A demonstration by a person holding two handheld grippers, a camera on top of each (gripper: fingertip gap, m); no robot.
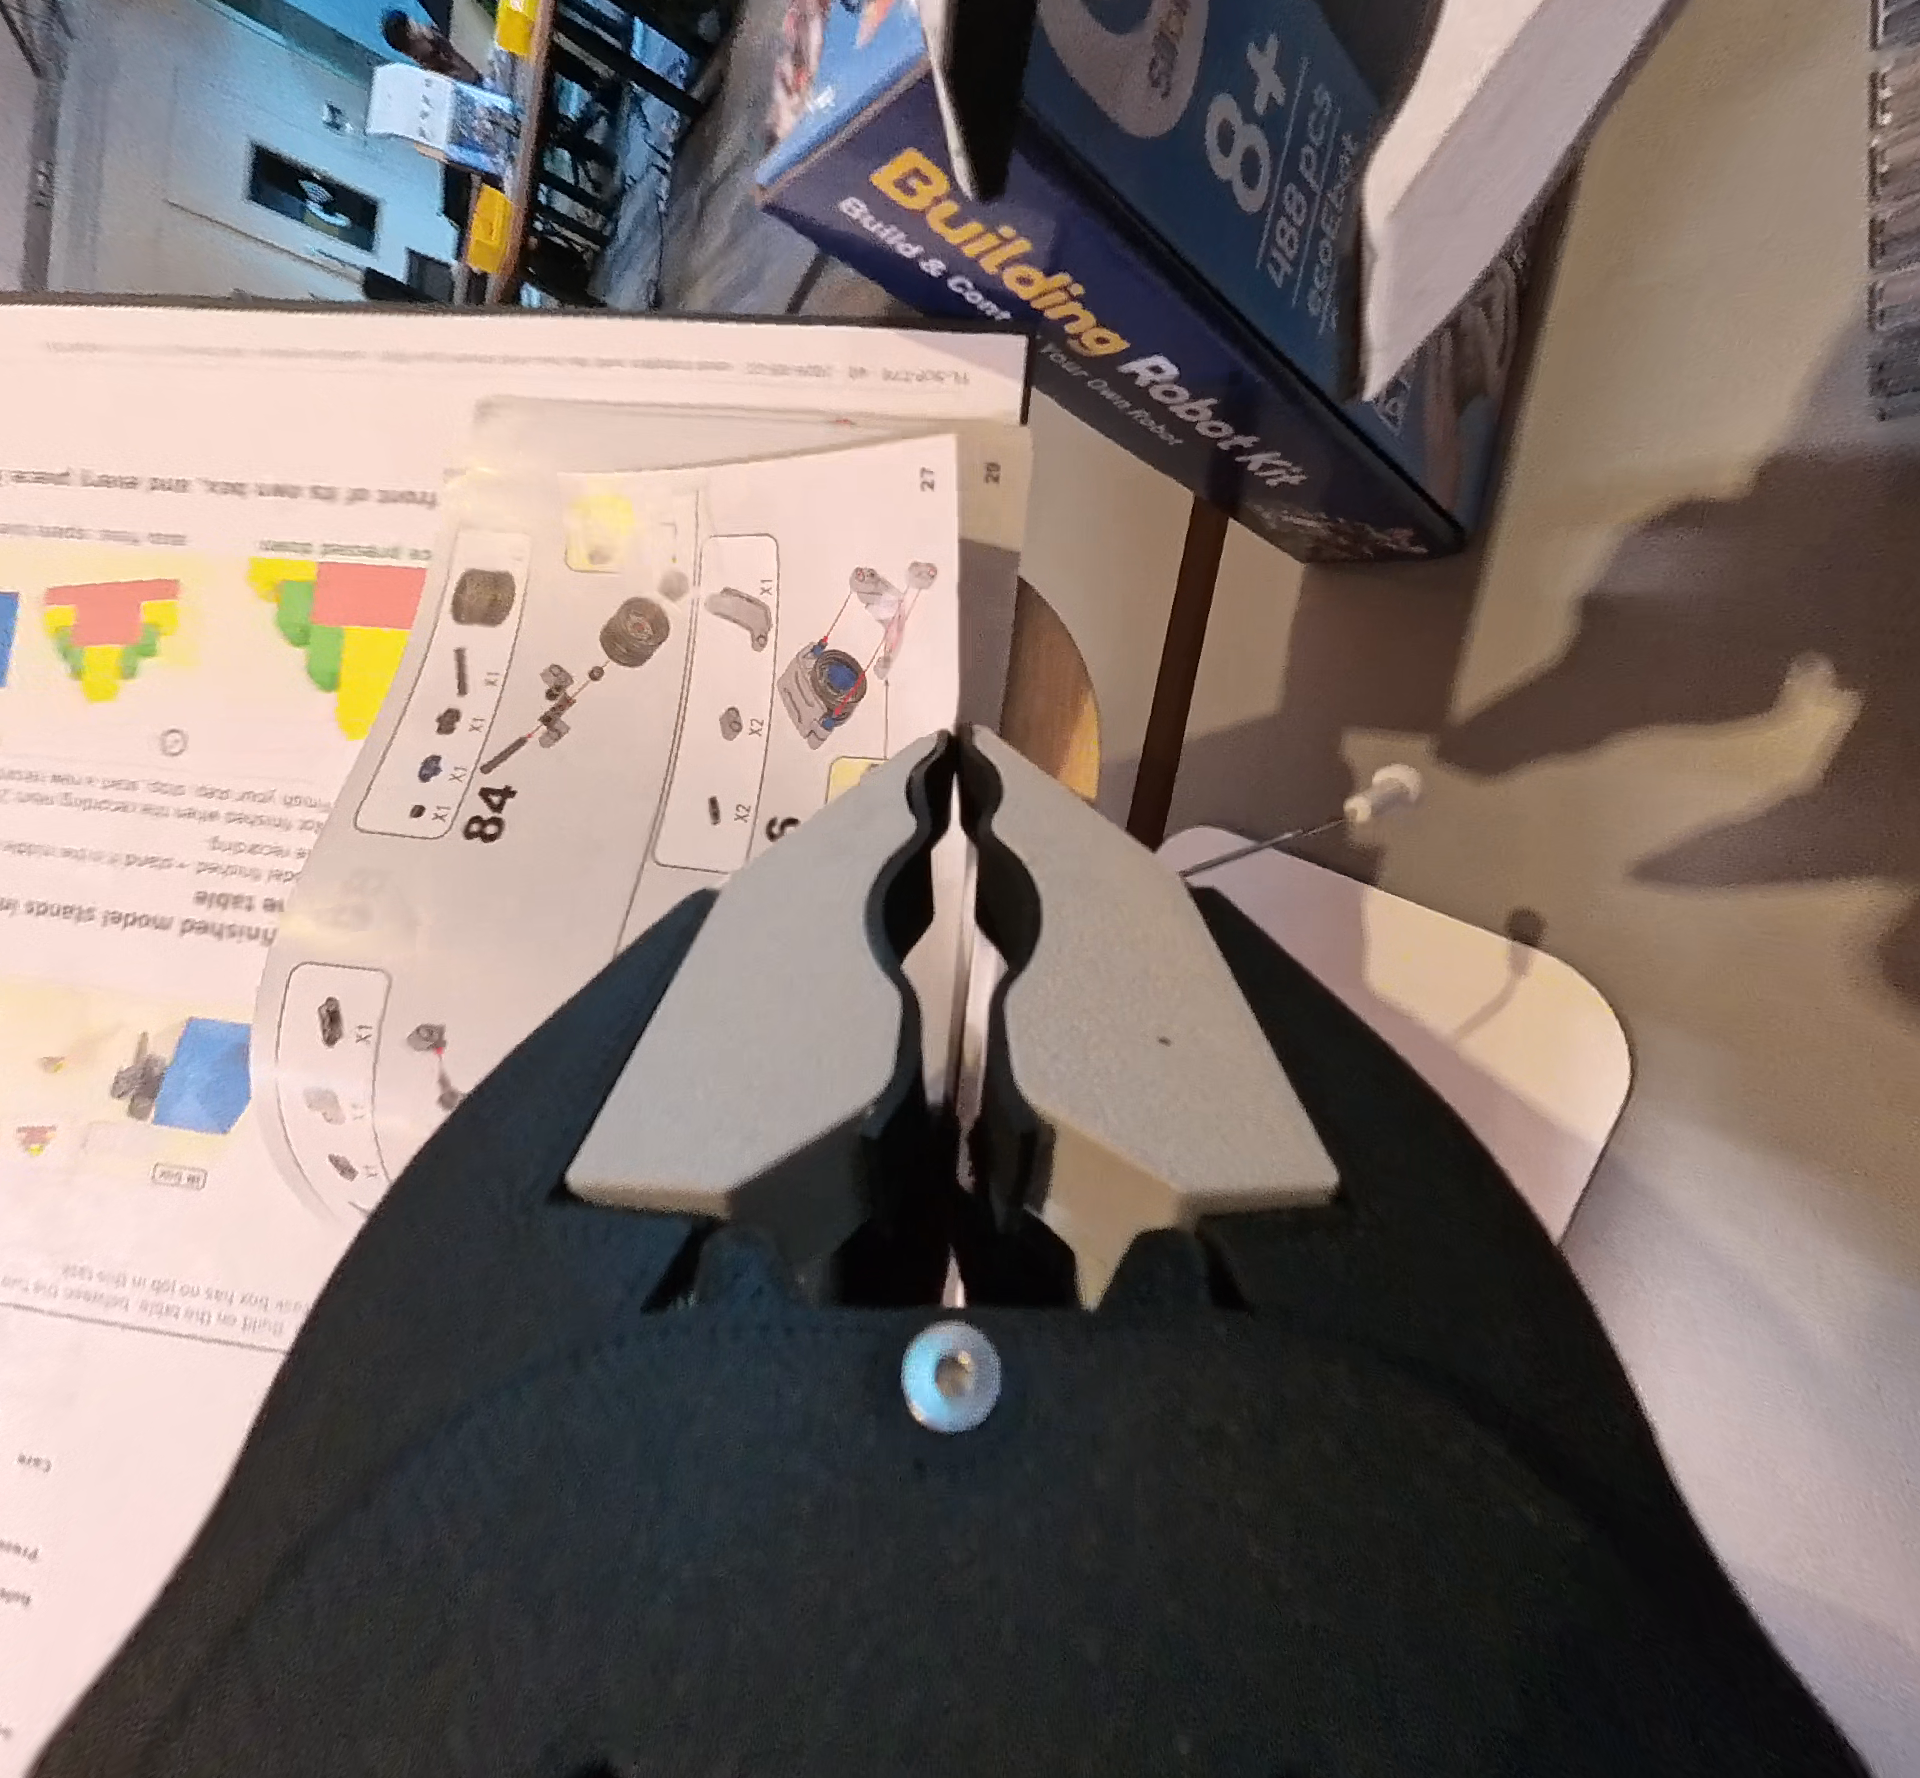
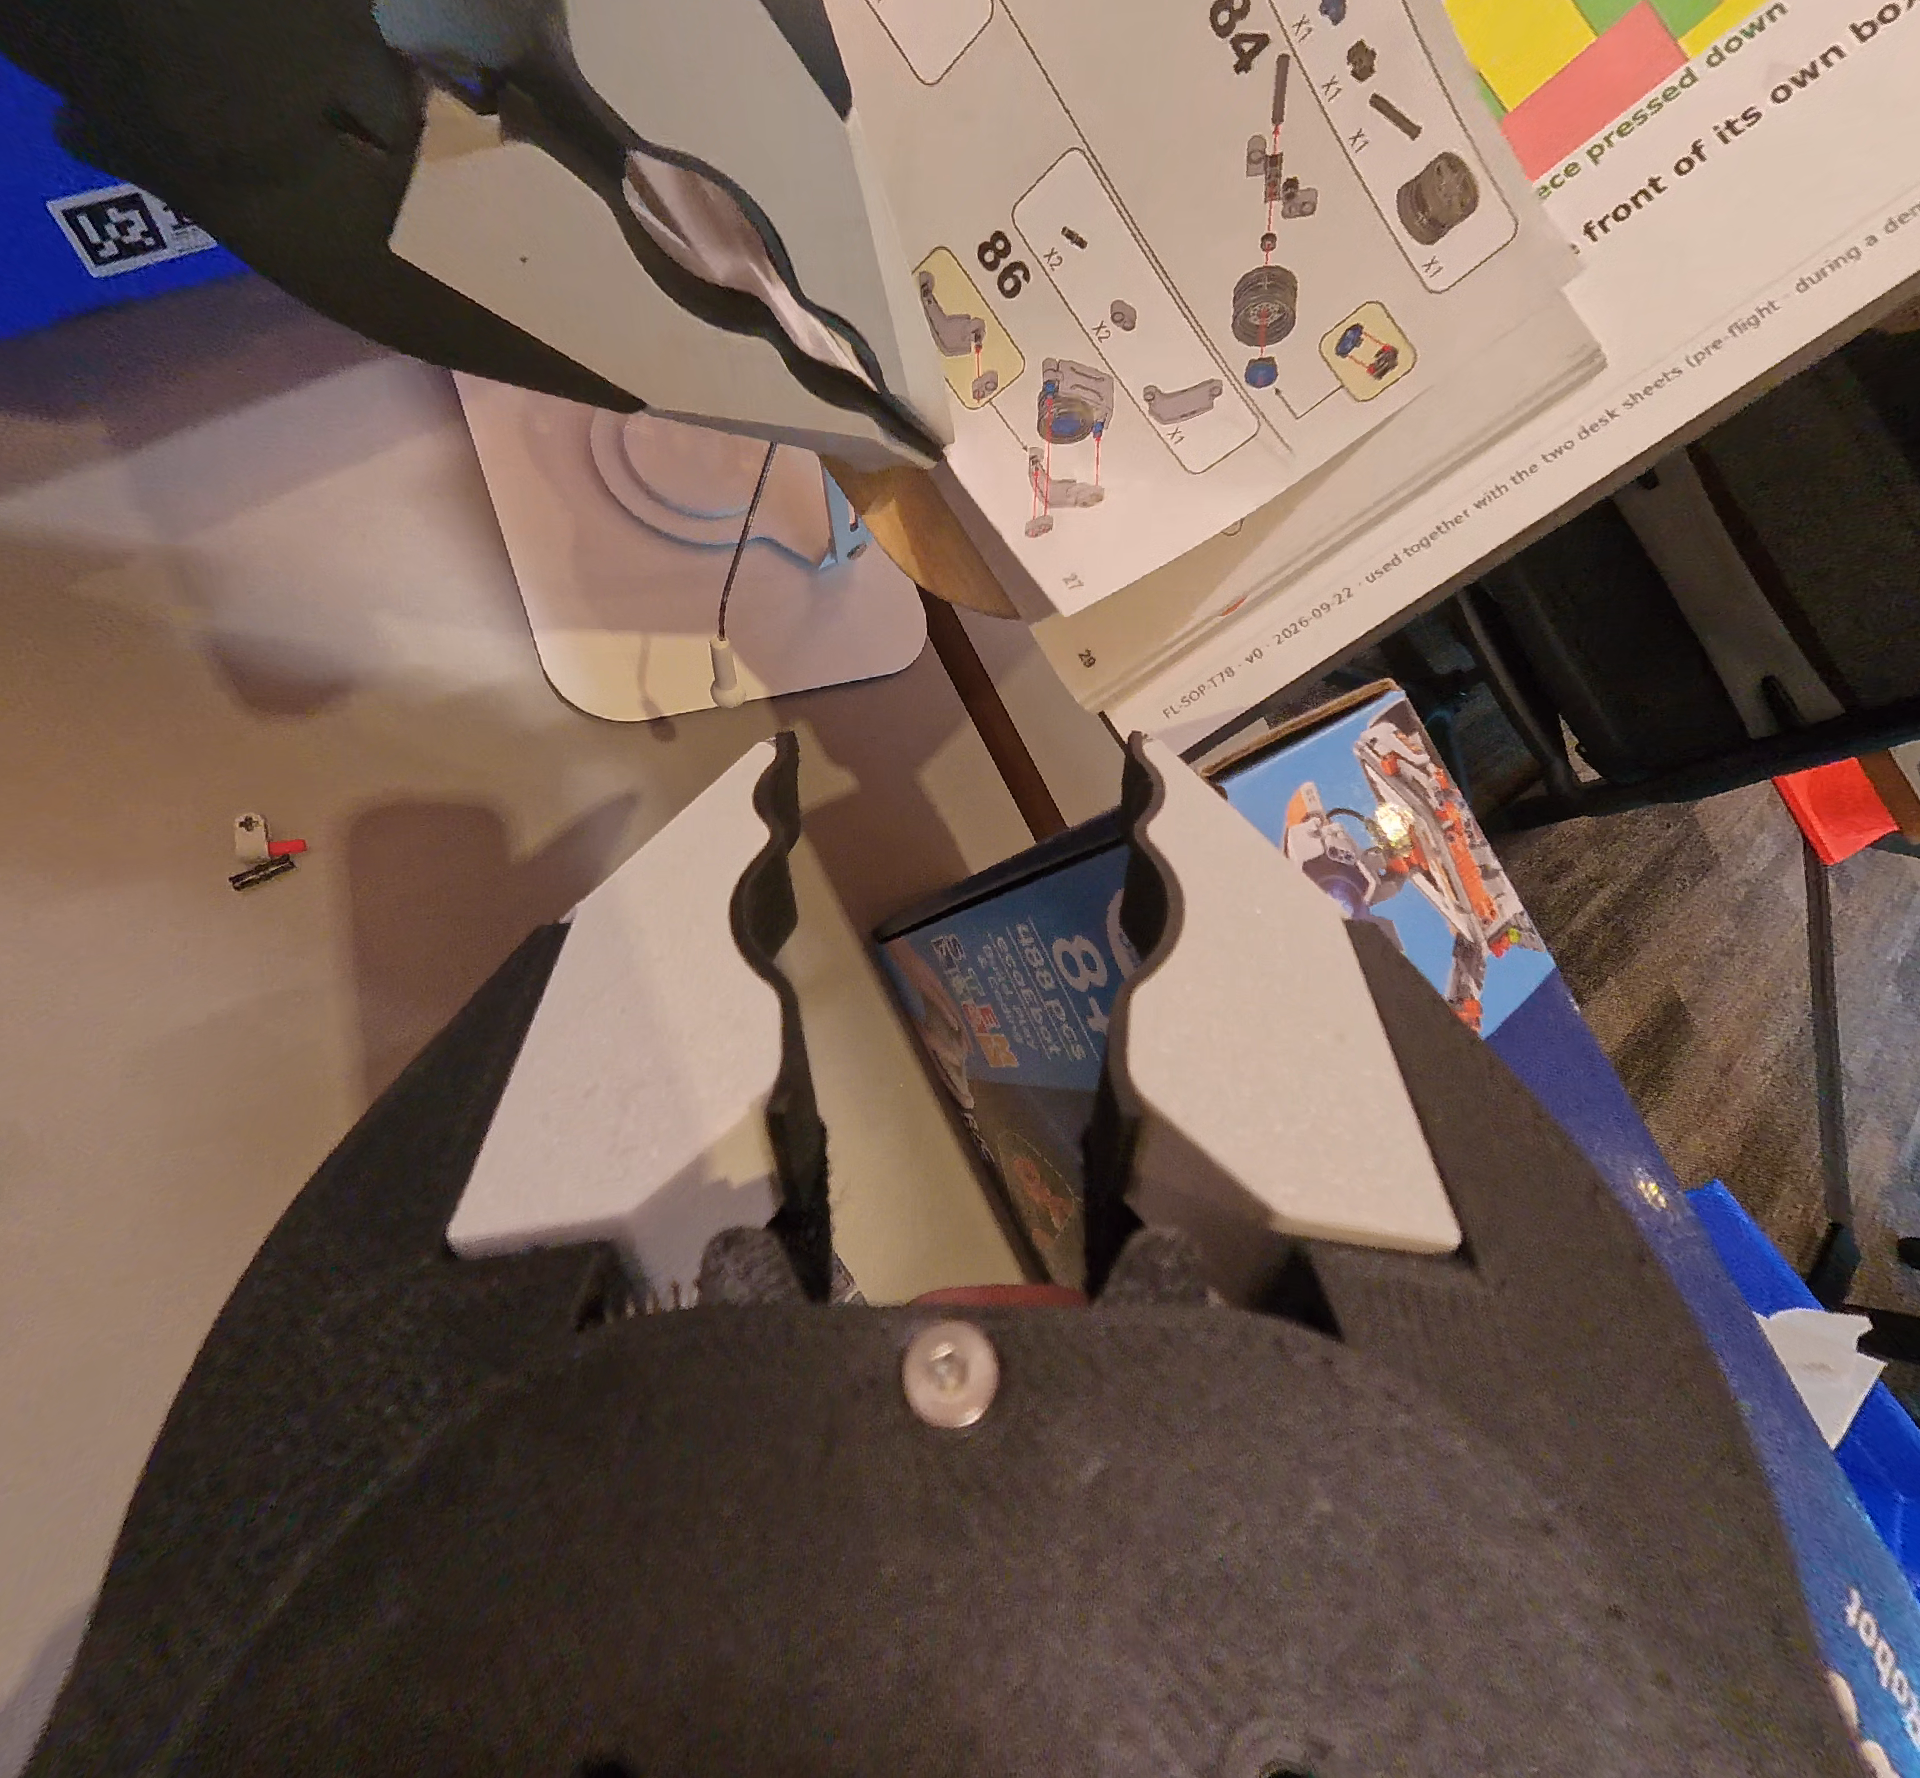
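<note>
— Beige tabletop (image 2: pixel 208 585) lies under both of our grippers, and shelving blurs into the far background of the left wrist view. What do we hold?

— Our left gripper (image 1: pixel 954 752) is closed, pinching the edge of an instruction booklet page (image 1: pixel 790 606); only a thin white sliver shows between the fingers. The page curls up above a larger printed sheet (image 1: pixel 312 440), its free corner pointing away from us.

— And the right?

— Our right gripper (image 2: pixel 961 762) hangs with its fingers spread, nothing between them. It hovers above a blue kit box (image 2: pixel 1351 855), whose lower half our gripper body hides.

— Anything else?

— A small white plate (image 2: pixel 644 606) with a thin black wire lies near the left fingertips; a tiny grey-and-red piece (image 2: pixel 260 845) sits well apart, too small to identify.
</note>
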